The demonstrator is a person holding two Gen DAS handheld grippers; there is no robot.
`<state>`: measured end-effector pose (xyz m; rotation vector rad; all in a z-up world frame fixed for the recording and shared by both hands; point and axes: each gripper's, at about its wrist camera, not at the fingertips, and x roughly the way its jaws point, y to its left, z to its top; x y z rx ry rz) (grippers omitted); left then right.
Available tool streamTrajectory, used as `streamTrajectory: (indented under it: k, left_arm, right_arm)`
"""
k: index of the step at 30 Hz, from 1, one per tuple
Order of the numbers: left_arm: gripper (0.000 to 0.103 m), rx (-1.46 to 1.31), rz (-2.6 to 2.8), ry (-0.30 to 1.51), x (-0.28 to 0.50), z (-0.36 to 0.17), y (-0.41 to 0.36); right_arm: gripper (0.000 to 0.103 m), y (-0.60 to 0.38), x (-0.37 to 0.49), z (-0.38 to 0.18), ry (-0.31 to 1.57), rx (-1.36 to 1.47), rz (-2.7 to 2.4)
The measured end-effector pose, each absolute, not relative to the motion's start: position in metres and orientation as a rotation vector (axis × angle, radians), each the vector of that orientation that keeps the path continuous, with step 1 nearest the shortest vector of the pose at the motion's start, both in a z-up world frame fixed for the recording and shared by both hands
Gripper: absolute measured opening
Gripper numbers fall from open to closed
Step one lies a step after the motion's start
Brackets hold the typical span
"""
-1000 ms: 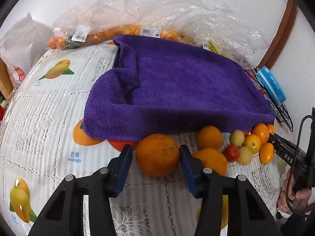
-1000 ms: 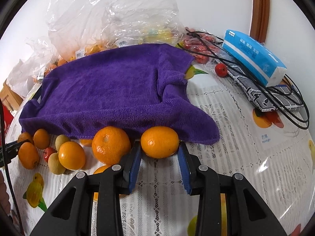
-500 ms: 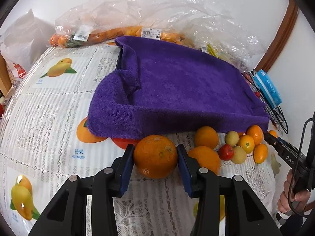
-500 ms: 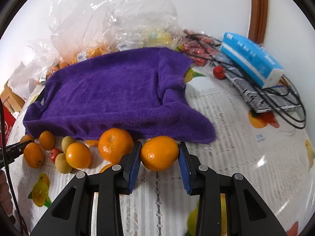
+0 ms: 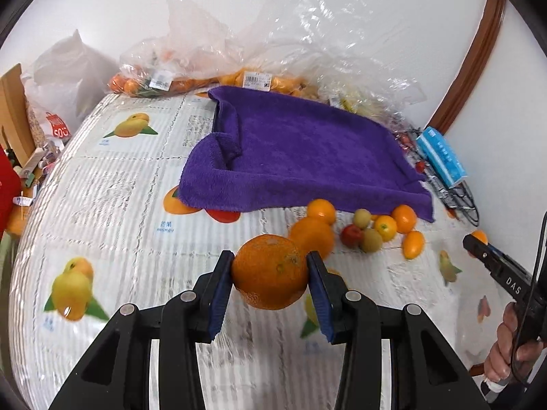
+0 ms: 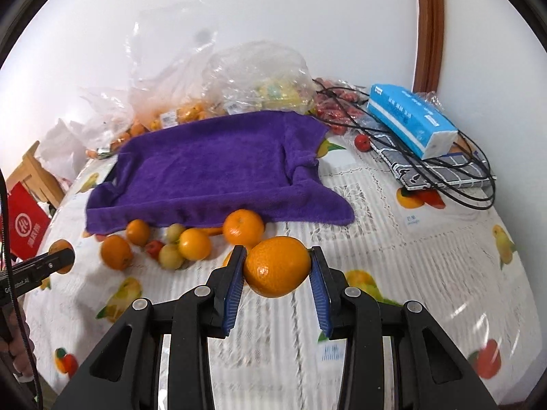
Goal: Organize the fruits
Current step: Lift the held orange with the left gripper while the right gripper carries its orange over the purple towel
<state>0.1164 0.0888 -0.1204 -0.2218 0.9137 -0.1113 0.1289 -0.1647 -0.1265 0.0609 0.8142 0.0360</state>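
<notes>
My left gripper [image 5: 270, 282] was clamped on a large orange [image 5: 270, 271], held above the fruit-print tablecloth [image 5: 102, 212]. My right gripper [image 6: 277, 275] pinched a smaller mandarin [image 6: 277, 265] the same way. The remaining fruits [image 5: 371, 227] lay clustered along the near edge of the purple towel [image 5: 307, 157]. A tissue pack [image 6: 412, 123] rested on cables further right.
</notes>
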Motion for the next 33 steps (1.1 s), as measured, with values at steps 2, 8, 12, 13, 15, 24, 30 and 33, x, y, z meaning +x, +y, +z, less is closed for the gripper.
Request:
streamTrajectory:
  k: [2,8,12,13,15,24,30,33]
  left_arm:
    - [0.041,-0.229,-0.118,0.904,0.110,-0.113,0.088]
    - [0.041,-0.245,-0.133,0.866,0.087,-0.089,0.082]
    - [0.041,-0.259,-0.142,0.846,0.076,-0.076,0.079]
    - [0.041,-0.257,-0.142,0.841,0.074,-0.073,0.078]
    - [0.041,-0.259,-0.140,0.829,0.069,-0.068,0.077]
    - [0.041,-0.243,-0.150,0.805,0.059,-0.045,0.072]
    - [0.041,-0.230,-0.162,0.787,0.061,-0.032,0.068]
    - [0.041,-0.233,-0.166,0.783,0.063,-0.027,0.068]
  right_arm:
    - [0.037,-0.162,0.118,-0.118,0.809,0.066,0.043]
    - [0.037,-0.156,0.089,-0.098,0.786,0.052,0.053]
    - [0.037,-0.156,0.075,-0.083,0.760,0.055,0.058]
    - [0.037,-0.156,0.072,-0.080,0.752,0.061,0.062]
    - [0.037,-0.155,0.066,-0.073,0.736,0.063,0.064]
    - [0.037,-0.147,0.052,-0.053,0.692,0.048,0.079]
    - [0.037,-0.146,0.051,-0.043,0.675,0.066,0.077]
    - [0.037,-0.147,0.052,-0.039,0.665,0.067,0.072]
